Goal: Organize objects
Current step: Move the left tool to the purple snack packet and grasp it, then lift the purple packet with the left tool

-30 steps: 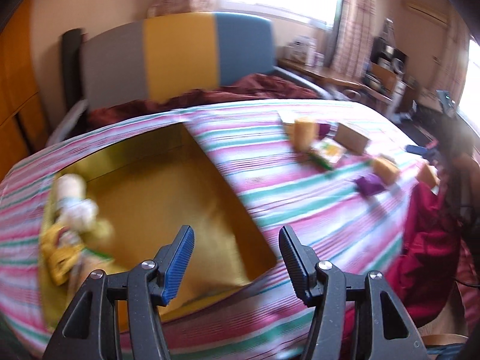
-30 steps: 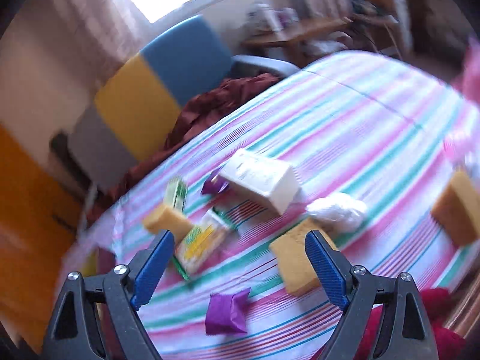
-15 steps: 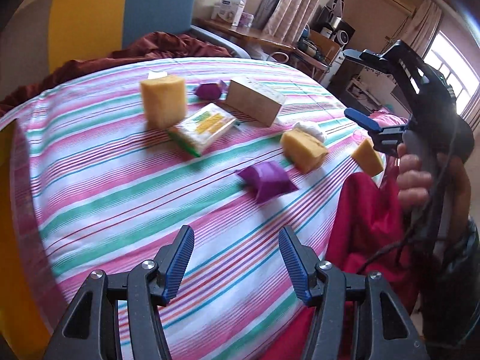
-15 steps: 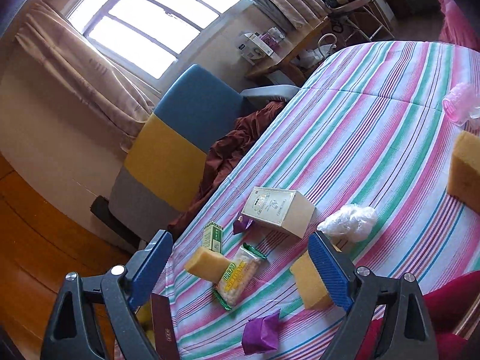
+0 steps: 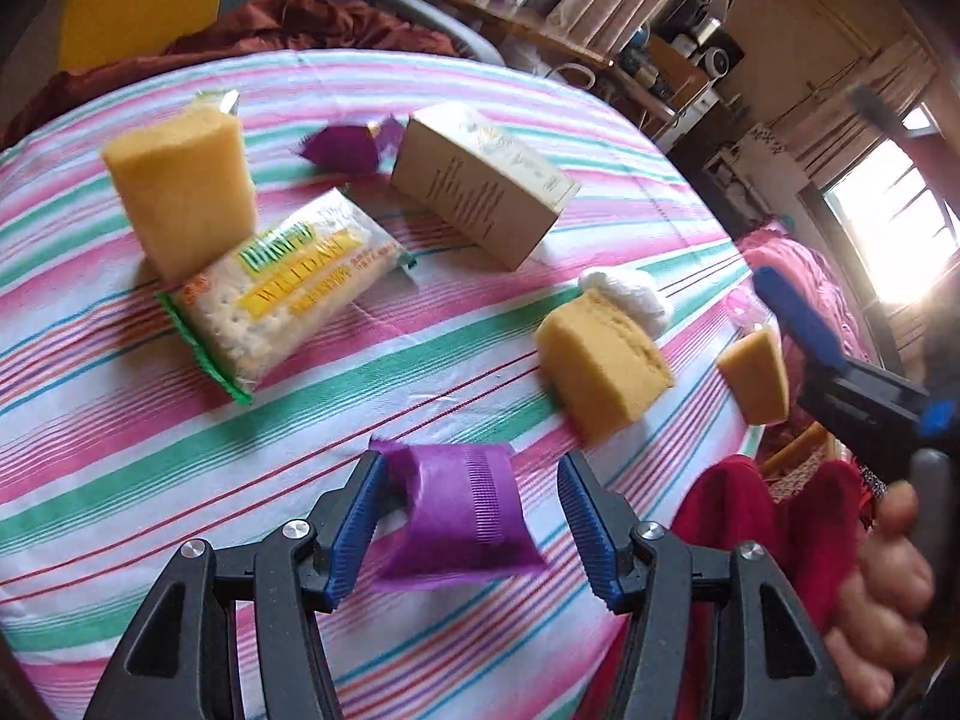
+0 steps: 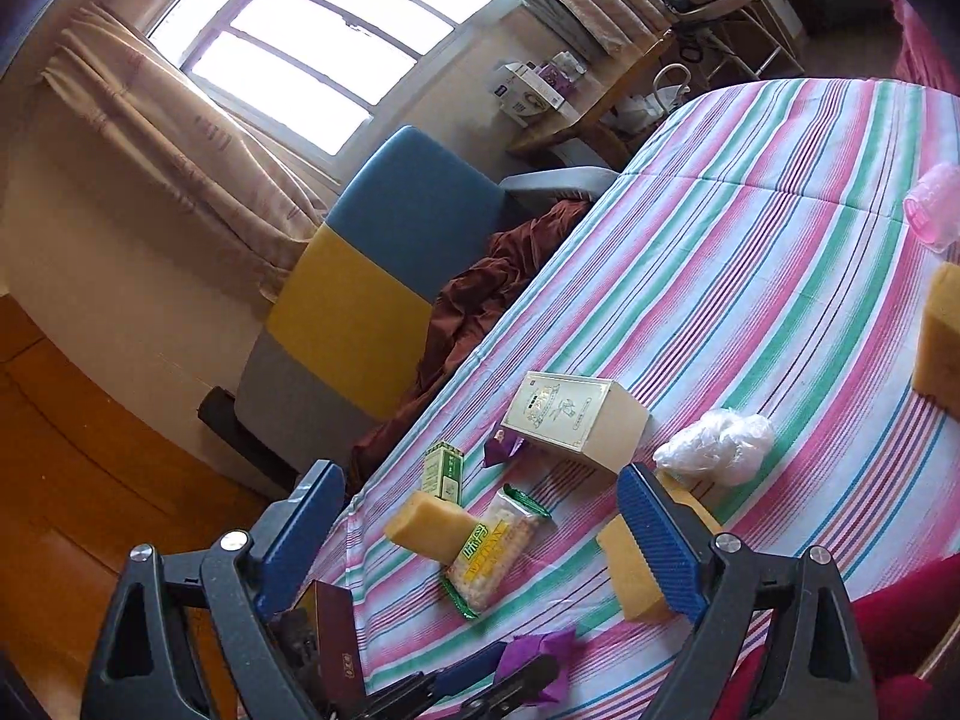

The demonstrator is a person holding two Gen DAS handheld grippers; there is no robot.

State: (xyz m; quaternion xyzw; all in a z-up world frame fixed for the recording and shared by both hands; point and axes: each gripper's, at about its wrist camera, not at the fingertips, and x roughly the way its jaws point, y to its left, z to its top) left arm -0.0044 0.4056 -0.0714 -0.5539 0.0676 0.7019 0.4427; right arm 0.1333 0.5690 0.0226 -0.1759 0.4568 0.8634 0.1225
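A purple packet (image 5: 462,516) lies on the striped tablecloth (image 5: 120,420) between the open jaws of my left gripper (image 5: 468,528); the left finger is close to it, the right finger apart. It also shows in the right wrist view (image 6: 540,657) with the left gripper's fingers around it. My right gripper (image 6: 480,540) is open and empty, held above the table's near edge, and shows at the right of the left wrist view (image 5: 798,324). Beyond lie a cracker pack (image 5: 282,276), yellow sponges (image 5: 180,192) (image 5: 606,366) (image 5: 756,378), a beige box (image 5: 486,186) and a second purple packet (image 5: 348,144).
A white plastic wad (image 5: 630,294) lies behind the middle sponge. A small green box (image 6: 444,471), a pink cup (image 6: 936,210) and another sponge (image 6: 942,342) show in the right wrist view. A blue-yellow chair (image 6: 372,276) with brown cloth stands behind. Red cloth (image 5: 768,516) hangs at the near edge.
My left gripper swung right from the yellow tray and closed in on the purple packet, which now sits between its fingers. My right gripper rose and tilted, staying open.
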